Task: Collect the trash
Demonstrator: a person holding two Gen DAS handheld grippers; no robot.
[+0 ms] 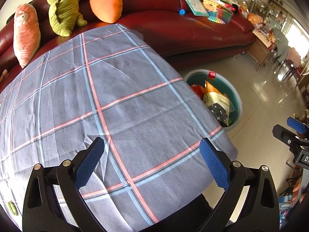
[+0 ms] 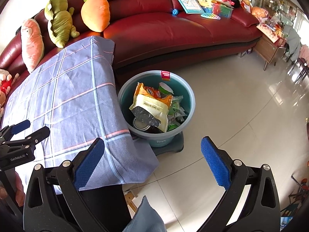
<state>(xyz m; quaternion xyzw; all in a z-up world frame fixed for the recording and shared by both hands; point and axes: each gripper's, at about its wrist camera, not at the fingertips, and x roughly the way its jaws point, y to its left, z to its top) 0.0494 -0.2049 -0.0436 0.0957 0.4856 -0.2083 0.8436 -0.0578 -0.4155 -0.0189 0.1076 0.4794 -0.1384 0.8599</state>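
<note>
On the tiled floor just beside the cloth-covered bench [image 2: 73, 100] stands a teal bin [image 2: 190, 104] holding the trash — a yellow snack bag [image 2: 152, 106] on top, long axis running from the far-left rim down toward the camera. It lies ahead of the right gripper [image 2: 152, 162], between its fingers' lines but well apart; both fingers spread, empty. The left gripper [image 1: 152, 162] hovers over bare cloth, fingers apart; its body reads "GenRobot.AI". Bag print unreadable.
</note>
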